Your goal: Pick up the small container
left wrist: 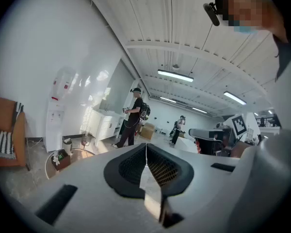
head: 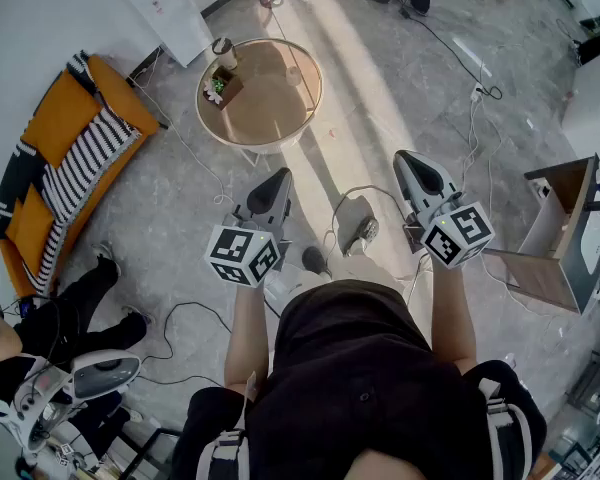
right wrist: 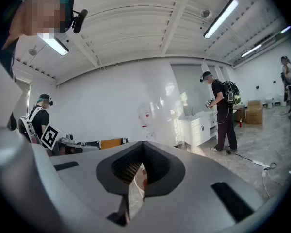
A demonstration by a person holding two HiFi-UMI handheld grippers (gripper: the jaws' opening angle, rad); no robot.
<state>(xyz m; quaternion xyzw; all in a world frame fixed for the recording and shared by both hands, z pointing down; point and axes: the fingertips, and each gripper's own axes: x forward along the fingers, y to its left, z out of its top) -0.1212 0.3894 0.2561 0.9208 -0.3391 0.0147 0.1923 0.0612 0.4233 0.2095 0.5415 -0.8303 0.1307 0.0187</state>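
Observation:
A round wooden table (head: 270,108) stands on the floor well ahead of both grippers. On its far left edge is a small pale container with a dark top (head: 223,51), beside a small brown box holding a plant (head: 223,86) and a clear glass (head: 294,75). The left gripper view shows the container (left wrist: 68,145) and the box (left wrist: 61,158) far off at the lower left. My left gripper (head: 281,175) is held level in the air, its jaws closed with nothing between them. My right gripper (head: 404,156) hovers alongside, also shut and empty. Neither is near the table.
An orange sofa with striped cushions (head: 70,158) lies left of the table. Cables (head: 355,213) trail over the grey floor. A white water dispenser (head: 165,8) stands at the wall, and wood-sided furniture (head: 565,228) is at the right. A person (head: 70,318) sits at the lower left; others (left wrist: 133,116) stand far off.

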